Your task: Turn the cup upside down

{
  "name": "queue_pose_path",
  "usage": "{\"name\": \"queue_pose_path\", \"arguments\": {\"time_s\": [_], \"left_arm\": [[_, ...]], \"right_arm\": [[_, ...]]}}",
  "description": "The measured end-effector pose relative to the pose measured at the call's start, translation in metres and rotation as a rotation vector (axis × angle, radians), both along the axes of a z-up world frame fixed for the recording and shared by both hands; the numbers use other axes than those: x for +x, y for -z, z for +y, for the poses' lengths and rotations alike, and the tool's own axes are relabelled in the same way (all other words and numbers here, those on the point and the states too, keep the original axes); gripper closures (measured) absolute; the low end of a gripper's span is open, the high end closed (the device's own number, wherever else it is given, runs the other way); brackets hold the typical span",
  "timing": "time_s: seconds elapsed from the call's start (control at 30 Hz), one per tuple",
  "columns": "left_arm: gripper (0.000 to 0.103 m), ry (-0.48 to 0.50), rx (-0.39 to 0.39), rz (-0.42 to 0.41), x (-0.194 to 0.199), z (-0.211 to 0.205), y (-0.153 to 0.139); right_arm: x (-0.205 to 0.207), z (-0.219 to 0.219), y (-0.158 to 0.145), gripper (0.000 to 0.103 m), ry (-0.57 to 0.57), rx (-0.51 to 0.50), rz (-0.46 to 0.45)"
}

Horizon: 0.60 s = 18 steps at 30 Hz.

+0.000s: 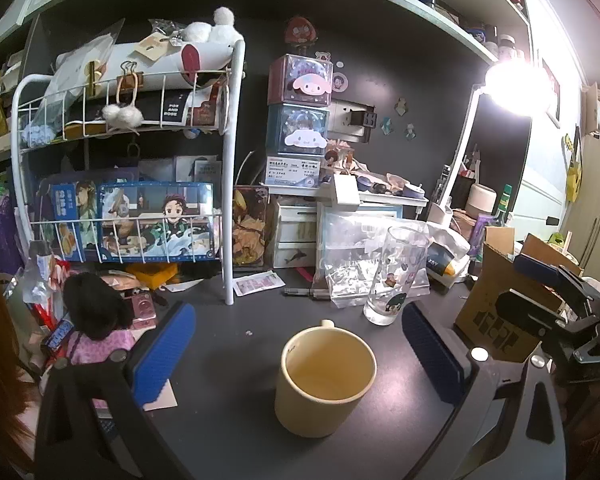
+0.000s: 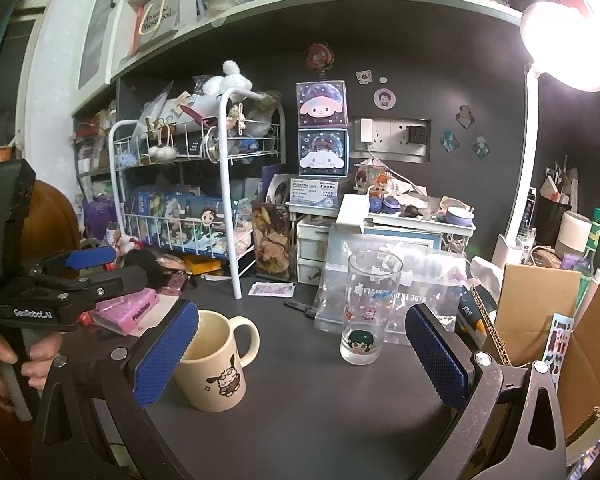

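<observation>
Both jaws gape wide; only the right wrist view shows the cup's [image 2: 216, 364] cartoon print.

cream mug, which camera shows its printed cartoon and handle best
The right wrist view: the cream mug is seen side-on, with the cartoon print facing the camera and the handle clear on its right. The left wrist view looks down into the mug, showing the rim, the inside, only a nub of handle and no print.

The dark desk [image 1: 228, 420] carries an upright cream mug [image 1: 324, 380], a glass [image 1: 394, 276] and a cardboard box [image 2: 540, 312]
</observation>
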<state>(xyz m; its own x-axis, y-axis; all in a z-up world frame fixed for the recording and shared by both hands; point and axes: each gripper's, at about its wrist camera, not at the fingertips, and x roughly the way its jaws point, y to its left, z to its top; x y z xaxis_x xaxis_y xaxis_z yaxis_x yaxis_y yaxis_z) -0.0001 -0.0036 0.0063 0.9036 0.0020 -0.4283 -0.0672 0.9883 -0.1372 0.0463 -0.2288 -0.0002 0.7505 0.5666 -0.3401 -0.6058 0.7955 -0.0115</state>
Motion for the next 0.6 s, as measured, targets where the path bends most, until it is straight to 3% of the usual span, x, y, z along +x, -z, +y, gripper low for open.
{"name": "queue_pose_path", "arguments": {"time_s": [0.6], "left_arm": [[0.0, 0.009, 0.01, -0.005, 0.0027, -0.0005, -0.0065]], "right_arm": [[-0.0064, -0.0048, -0.0027, 0.0, -0.003, 0.029, -0.021]]}}
